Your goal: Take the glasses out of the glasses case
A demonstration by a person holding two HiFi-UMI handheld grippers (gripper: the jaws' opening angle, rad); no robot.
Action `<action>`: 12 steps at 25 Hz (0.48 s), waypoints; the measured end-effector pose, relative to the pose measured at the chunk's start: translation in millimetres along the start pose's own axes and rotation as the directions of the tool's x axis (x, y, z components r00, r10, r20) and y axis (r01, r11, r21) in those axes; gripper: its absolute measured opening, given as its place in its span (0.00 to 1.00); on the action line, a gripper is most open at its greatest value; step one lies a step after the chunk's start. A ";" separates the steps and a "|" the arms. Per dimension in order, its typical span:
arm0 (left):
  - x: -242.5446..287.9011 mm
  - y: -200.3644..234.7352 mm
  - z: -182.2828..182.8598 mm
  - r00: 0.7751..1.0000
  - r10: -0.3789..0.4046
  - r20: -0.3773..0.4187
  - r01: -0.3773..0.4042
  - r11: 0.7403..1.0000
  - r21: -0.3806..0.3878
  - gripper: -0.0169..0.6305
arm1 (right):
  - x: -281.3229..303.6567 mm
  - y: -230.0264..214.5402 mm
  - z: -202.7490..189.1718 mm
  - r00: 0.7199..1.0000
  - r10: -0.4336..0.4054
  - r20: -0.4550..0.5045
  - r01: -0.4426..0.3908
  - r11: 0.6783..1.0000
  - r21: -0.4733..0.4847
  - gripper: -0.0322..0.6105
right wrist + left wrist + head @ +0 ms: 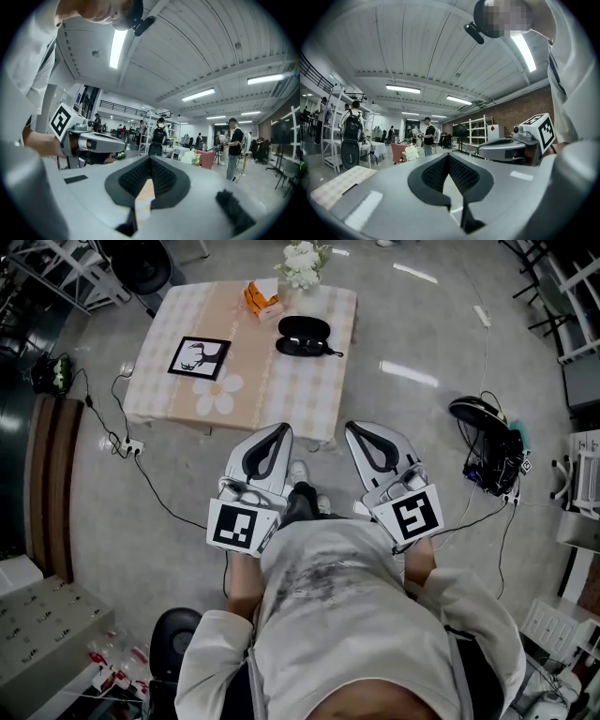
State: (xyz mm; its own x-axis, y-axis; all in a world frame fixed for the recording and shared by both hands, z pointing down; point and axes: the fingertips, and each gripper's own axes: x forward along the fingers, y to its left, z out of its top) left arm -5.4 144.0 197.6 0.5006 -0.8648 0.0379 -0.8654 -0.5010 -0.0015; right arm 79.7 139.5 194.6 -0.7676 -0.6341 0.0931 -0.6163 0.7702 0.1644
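On the low checked table (309,395) a black glasses case (304,330) lies open at the far right side. Dark glasses (306,349) appear to rest in its near half, one arm poking out to the right. Both grippers hang close to my chest, short of the table's near edge and well away from the case. My left gripper (282,428) (449,156) has its tips touching and holds nothing. The right gripper (353,426) (150,159) is likewise shut and empty. Neither gripper view shows the case.
Also on the table are an orange packet (263,298), white flowers (302,262), a black framed picture (200,357) and a daisy-shaped mat (217,394). Cables and a power strip (130,445) lie on the floor at left, dark gear (489,435) at right. People stand in the background.
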 end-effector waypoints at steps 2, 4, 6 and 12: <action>5.3 6.8 -1.9 1.000 -0.003 -0.002 0.003 1.000 -0.004 0.04 | 7.4 -2.9 -1.8 1.000 -0.001 -0.006 0.001 1.000 0.000 0.08; 12.2 15.2 -3.4 1.000 -0.007 -0.005 0.007 1.000 -0.007 0.04 | 16.8 -7.6 -3.7 1.000 -0.004 -0.013 0.004 1.000 0.002 0.08; 21.2 26.0 -4.8 1.000 -0.012 -0.010 0.012 1.000 -0.013 0.04 | 28.8 -14.6 -4.9 1.000 -0.009 -0.020 0.009 1.000 0.006 0.08; 36.5 40.1 -4.2 1.000 -0.022 -0.010 0.022 1.000 -0.013 0.04 | 45.2 -27.5 -5.3 1.000 -0.017 -0.025 0.017 1.000 0.002 0.08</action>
State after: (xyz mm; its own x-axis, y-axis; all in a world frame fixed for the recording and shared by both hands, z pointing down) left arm -21.9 92.5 203.2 0.5197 -0.8530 0.0482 -0.8543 -0.5197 0.0127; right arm 63.0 89.3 199.5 -0.7523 -0.6488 0.1145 -0.6299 0.7592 0.1639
